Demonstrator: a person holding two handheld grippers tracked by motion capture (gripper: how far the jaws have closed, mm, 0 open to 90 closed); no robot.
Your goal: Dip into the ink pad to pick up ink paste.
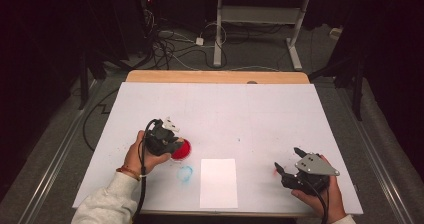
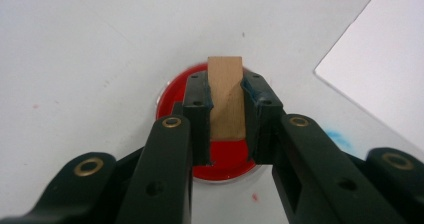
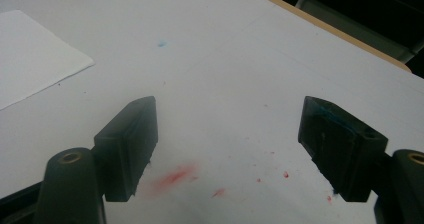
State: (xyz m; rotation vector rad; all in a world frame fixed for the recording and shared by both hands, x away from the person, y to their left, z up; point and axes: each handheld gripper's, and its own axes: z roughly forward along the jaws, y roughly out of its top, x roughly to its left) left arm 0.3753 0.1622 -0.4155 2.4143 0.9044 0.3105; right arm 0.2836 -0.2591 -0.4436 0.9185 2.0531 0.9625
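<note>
Nearest the person, the right gripper (image 1: 286, 160) rests released on the bench (image 1: 260, 109), jaws spread wide over red paint smears (image 3: 172, 176), just right of a white paper sheet (image 1: 218, 182). Farther in, the left gripper (image 2: 227, 101) clamps a wooden block (image 2: 226, 96) over a round dish of red paint (image 1: 183, 149), with a blue smear (image 1: 185, 173) beside it.

White-covered table (image 1: 225, 104), left gripper (image 1: 172, 143) in left hand (image 1: 142, 156) over red dish (image 1: 183, 149), blue smear (image 1: 185, 173) just below it, white paper sheet (image 1: 218, 183) btwn grippers, right gripper (image 1: 287, 161) w/ jaws apart, near red smudge (image 1: 275, 172).
</note>
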